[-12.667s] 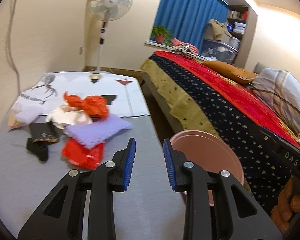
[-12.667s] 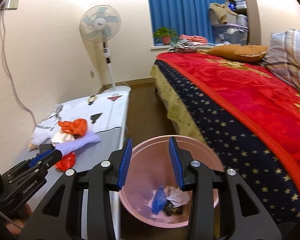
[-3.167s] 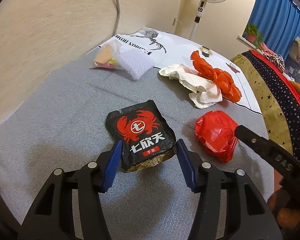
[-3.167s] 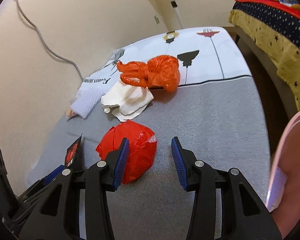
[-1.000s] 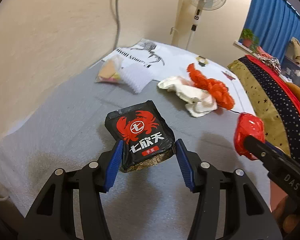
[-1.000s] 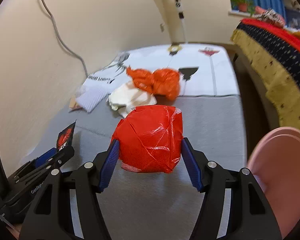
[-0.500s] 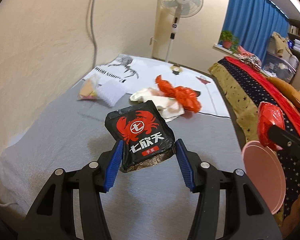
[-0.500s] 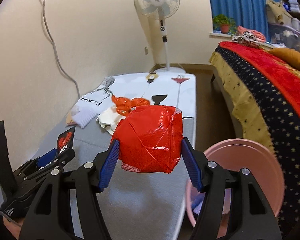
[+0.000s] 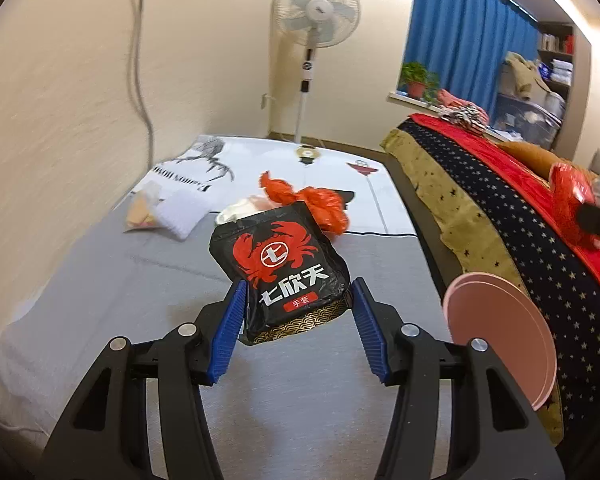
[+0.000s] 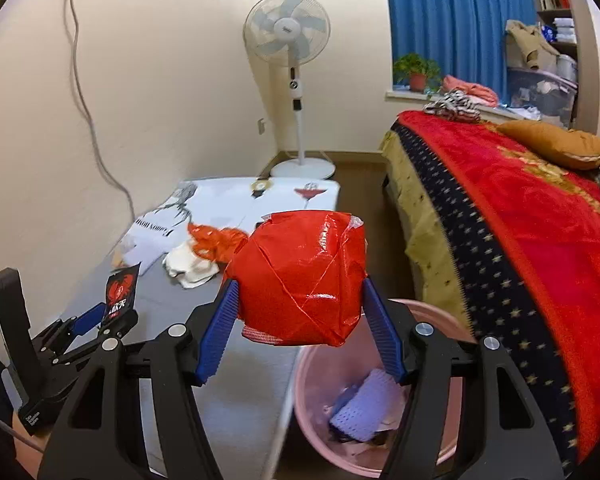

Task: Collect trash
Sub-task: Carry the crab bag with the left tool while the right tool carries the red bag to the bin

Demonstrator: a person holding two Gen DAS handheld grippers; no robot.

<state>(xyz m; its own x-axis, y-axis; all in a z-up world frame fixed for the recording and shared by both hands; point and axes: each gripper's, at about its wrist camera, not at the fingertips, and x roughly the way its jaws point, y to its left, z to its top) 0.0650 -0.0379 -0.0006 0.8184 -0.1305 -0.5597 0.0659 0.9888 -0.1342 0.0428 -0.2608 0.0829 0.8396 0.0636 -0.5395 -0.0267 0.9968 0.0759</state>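
My left gripper [image 9: 297, 302] is shut on a black snack packet with a red crab print [image 9: 280, 268], held above the grey table [image 9: 140, 292]. In the right wrist view that same packet [image 10: 120, 290] shows at lower left. My right gripper [image 10: 300, 304] is shut on a crumpled red plastic wrapper [image 10: 300, 276], lifted just left of and above the pink bin [image 10: 452, 456]. From the left wrist view the wrapper [image 9: 568, 200] and the pink bin [image 9: 500, 332] appear at the right.
An orange plastic bag [image 9: 312, 200], a white crumpled paper [image 10: 188, 264] and a white foam piece with a small bag [image 9: 168, 212] lie on the table. The bin holds purple foam [image 10: 364, 408]. A bed [image 10: 520, 220] stands right; a fan [image 10: 292, 80] behind.
Both grippers rose and swung right with their loads. The red wrapper moved from over the table to beside the pink bin, whose inside has come into view.
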